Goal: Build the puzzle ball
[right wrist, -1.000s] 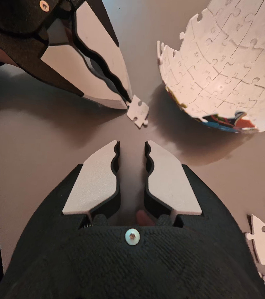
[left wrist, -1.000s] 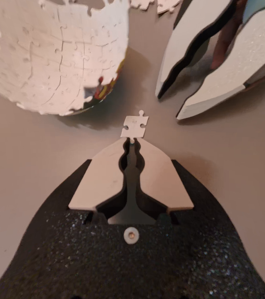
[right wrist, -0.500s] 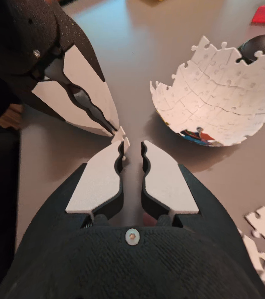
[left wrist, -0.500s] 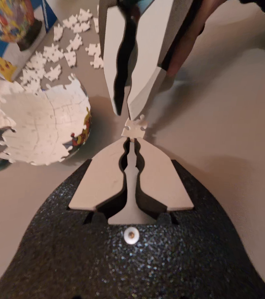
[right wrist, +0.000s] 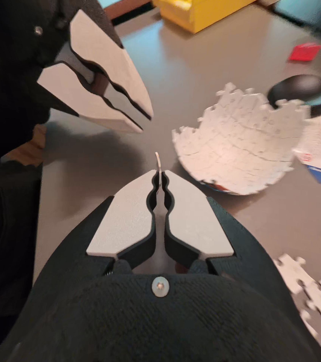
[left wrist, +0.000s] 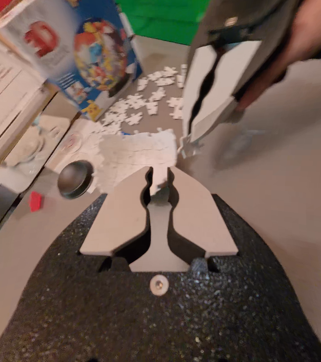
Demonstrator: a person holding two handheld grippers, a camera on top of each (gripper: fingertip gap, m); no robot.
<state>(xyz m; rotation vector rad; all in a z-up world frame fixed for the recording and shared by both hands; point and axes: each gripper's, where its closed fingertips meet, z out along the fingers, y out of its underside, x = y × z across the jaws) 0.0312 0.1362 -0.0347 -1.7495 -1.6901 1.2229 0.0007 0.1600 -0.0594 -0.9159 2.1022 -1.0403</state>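
Right gripper (right wrist: 160, 170): jaws closed to a thin slit, pinching one white puzzle piece (right wrist: 158, 163) edge-on, clear of the counter (right wrist: 204, 58). Most of the piece projects past the tips.
Left gripper (left wrist: 160, 168): jaws parted by a narrow gap with nothing between them. In the right wrist view it hangs above the counter, up and to the left of the held piece, well apart from it.
Puzzle ball shell (right wrist: 238, 148): a partly built bowl of joined pieces rests on the counter, white inner face up, with a jagged open rim. A strip of colour print shows along its underside. It sits to the right of the held piece, not touching it.
Stand (right wrist: 300, 92): a black round dish lies just behind the shell; contact cannot be confirmed.
Loose pieces (left wrist: 147, 105): many lie white side up on the counter beyond the shell; more lie at the lower right of the right wrist view.
Puzzle box (left wrist: 100, 64): colour-printed box propped at the far side of the counter, beside the loose pieces.
Progress: roughly the lower half of the sphere appears assembled. The upper half is open and the pile is large, so much of the build remains.
Step in hand: judged to be carrying the held piece towards the shell rim for fitting; the piece is not yet seated.
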